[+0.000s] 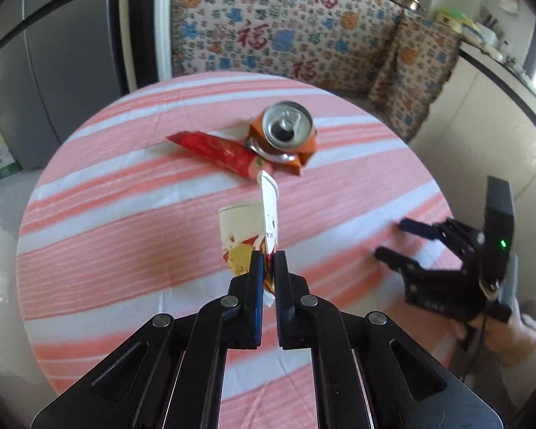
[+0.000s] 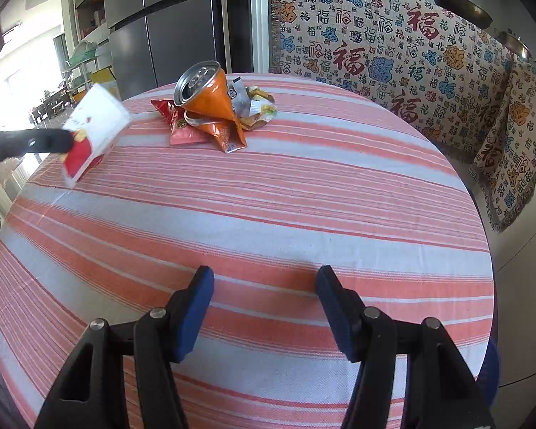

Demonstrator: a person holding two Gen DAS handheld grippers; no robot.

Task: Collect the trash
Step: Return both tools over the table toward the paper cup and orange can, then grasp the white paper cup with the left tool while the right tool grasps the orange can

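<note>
My left gripper [image 1: 267,262] is shut on a flattened white paper cup [image 1: 248,236] with red and yellow print, held above the round table; it also shows in the right wrist view [image 2: 94,128] at the left. A crushed orange can [image 1: 286,136] sits on a pile of wrappers, with a red wrapper [image 1: 214,152] beside it, at the table's far side. In the right wrist view the can [image 2: 205,93] and wrappers [image 2: 253,107] lie far ahead. My right gripper [image 2: 264,280] is open and empty over the table's near edge; it shows in the left wrist view [image 1: 393,237] at the right.
The round table has a pink and white striped cloth [image 2: 268,196]. A sofa with a patterned cover [image 2: 393,50] stands behind and right of it. A grey fridge [image 2: 168,25] stands at the back left.
</note>
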